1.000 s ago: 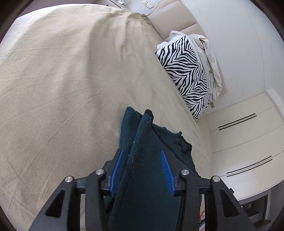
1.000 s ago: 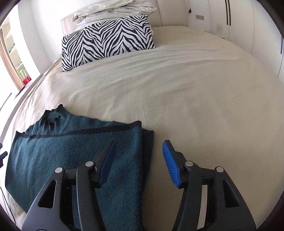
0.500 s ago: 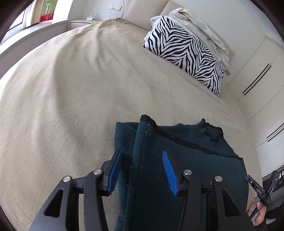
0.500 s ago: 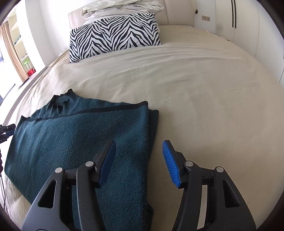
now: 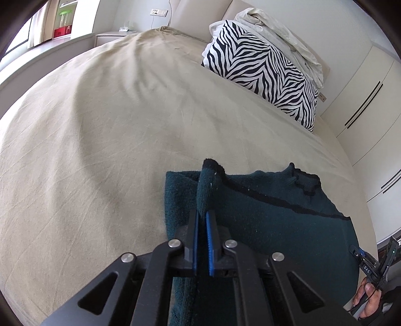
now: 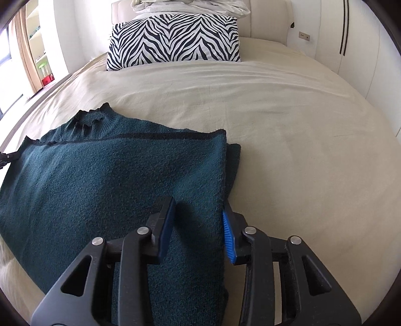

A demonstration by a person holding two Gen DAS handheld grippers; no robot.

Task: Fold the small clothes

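Home bedroom, beige-sheeted bed (image 6: 275, 120), zebra pillow (image 6: 175, 40), padded headboard (image 6: 263, 22), white wardrobe (image 5: 363, 100)

Left wrist view: fisheye on left hand-held gripper (image 5: 202, 220), angled down, close over teal sweater (image 5: 263, 225), facing bed (image 5: 100, 130) head.
Right wrist view: fisheye on right hand-held gripper (image 6: 198, 223), angled down, close over sweater's opposite edge.
Shared: sweater, bed, zebra pillow (image 6: 173, 40).

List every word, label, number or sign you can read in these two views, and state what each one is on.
"DAS": white letters on the black device held in the person's hand.
Red container on the window ledge: too blurred to show any print.
No other text is visible.
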